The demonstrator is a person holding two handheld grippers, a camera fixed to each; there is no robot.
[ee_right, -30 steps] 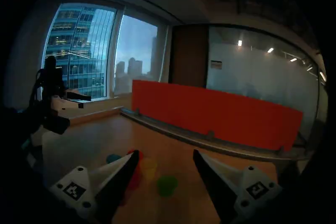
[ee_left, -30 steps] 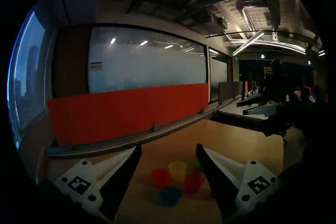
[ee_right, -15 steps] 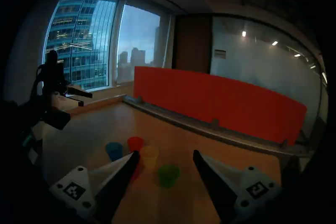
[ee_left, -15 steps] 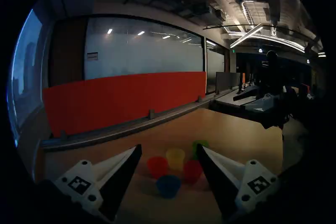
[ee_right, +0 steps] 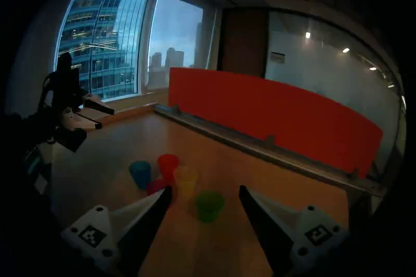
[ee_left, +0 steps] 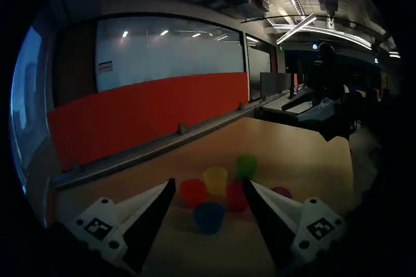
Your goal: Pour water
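On the wooden surface (ee_left: 296, 157), the small coloured cups (ee_left: 216, 180) sit higher and fuller in both views than a second ago. The left gripper (ee_left: 208, 183) and right gripper (ee_right: 205, 189) stay spread wide, holding nothing. The approach is under way, with grasping a cup probably next.

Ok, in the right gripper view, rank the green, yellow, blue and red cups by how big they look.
1. green cup: largest, though it is also the nearest.
2. yellow cup and blue cup: these look alike, so I won't rank them.
3. red cup: slightly smaller, and farthest back.
Nearness may explain the differences.
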